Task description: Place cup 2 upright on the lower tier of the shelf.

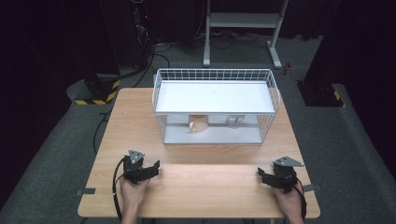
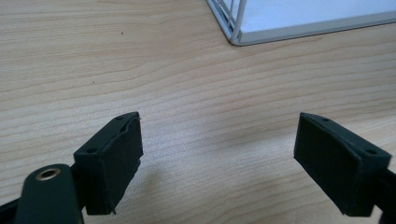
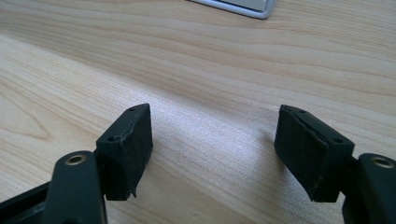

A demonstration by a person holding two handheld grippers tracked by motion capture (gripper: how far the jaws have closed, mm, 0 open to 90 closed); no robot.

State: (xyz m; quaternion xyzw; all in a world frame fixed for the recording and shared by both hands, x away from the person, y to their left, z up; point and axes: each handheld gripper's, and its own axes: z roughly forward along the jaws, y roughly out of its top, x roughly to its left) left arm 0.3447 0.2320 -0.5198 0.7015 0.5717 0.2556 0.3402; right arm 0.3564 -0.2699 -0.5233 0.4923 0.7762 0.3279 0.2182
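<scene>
The white wire rack (image 1: 215, 105) stands at the far middle of the wooden tabletop (image 1: 201, 182), and its flat upper shelf hides most of what sits beneath: a tan cup (image 1: 198, 124) shows partly on the lower tier, and beside it a small clear thing (image 1: 234, 122) too faint to identify. In the left gripper view a corner of the rack (image 2: 243, 32) is cut off by the frame. The left gripper (image 1: 155, 169) rests on the near left of the tabletop, its fingers (image 2: 116, 158) spread wide with bare wood between them. The right gripper (image 1: 261, 176), near right, likewise has its fingers (image 3: 130, 144) apart, holding nothing. Both are well apart from the rack.
</scene>
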